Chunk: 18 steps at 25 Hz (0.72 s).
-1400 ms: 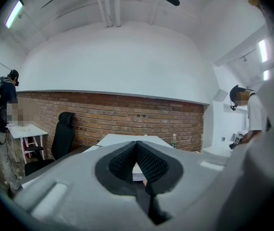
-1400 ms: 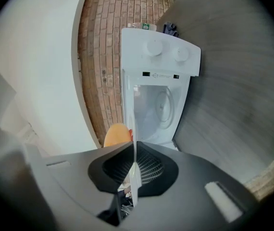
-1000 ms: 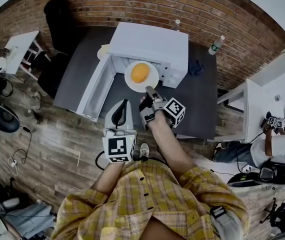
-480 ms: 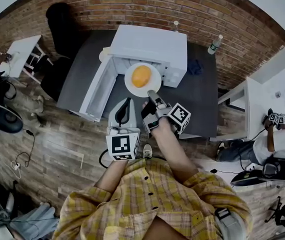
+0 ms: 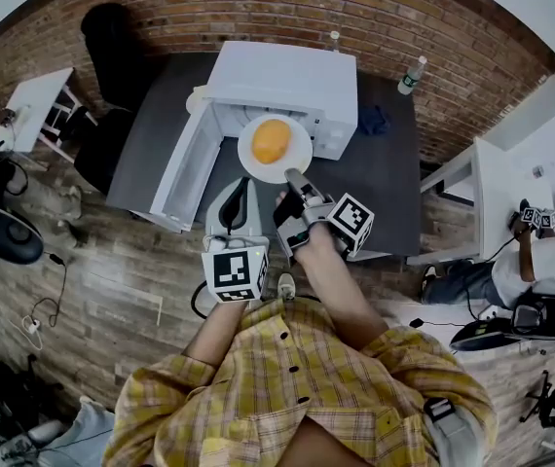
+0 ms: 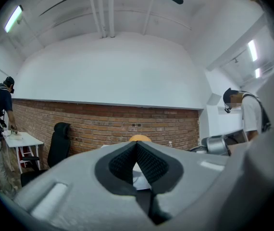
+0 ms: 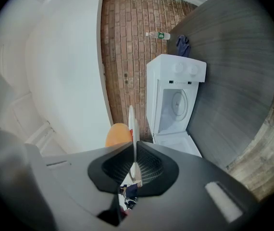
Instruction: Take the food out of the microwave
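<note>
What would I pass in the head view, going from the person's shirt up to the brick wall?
Plaid shirt → right gripper → white plate → orange food → microwave → brick wall.

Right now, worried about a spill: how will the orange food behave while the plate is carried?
The orange food looks rounded and loose on the plate, so it may roll if tilted. The right gripper pinches only the rim, so any droop could send it sliding off.

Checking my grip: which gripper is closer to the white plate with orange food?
Right. The right gripper clamps the rim of the plate; the left gripper is shut, short of it, to its left.
</note>
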Available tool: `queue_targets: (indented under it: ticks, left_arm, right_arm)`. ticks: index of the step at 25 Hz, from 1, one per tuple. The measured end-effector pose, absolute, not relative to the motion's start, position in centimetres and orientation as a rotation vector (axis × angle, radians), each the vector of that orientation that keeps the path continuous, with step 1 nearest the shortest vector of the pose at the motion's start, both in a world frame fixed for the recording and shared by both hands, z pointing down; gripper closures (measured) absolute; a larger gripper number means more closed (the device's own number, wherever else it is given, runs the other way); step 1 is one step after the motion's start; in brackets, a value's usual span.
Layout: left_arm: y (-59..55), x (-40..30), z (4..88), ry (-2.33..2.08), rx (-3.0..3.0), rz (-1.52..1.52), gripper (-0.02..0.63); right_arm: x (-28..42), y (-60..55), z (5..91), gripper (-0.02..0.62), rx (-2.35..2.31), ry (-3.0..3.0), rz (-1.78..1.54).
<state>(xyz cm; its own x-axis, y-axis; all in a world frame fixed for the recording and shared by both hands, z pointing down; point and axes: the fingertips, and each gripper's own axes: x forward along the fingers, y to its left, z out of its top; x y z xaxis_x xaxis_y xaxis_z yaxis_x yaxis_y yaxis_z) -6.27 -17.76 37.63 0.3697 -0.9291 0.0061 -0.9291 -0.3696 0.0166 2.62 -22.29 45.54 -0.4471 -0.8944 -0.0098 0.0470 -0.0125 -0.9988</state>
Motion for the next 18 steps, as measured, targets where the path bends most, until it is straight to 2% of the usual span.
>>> queue_targets:
  ticks: [18]
  left_arm:
    - [-17.4,-6.0,37.1,-1.725,2.615,-0.037,0.606]
  right_arm:
    - [2.4,-20.7,43.8,0.575,-0.904,1.522,-1.538]
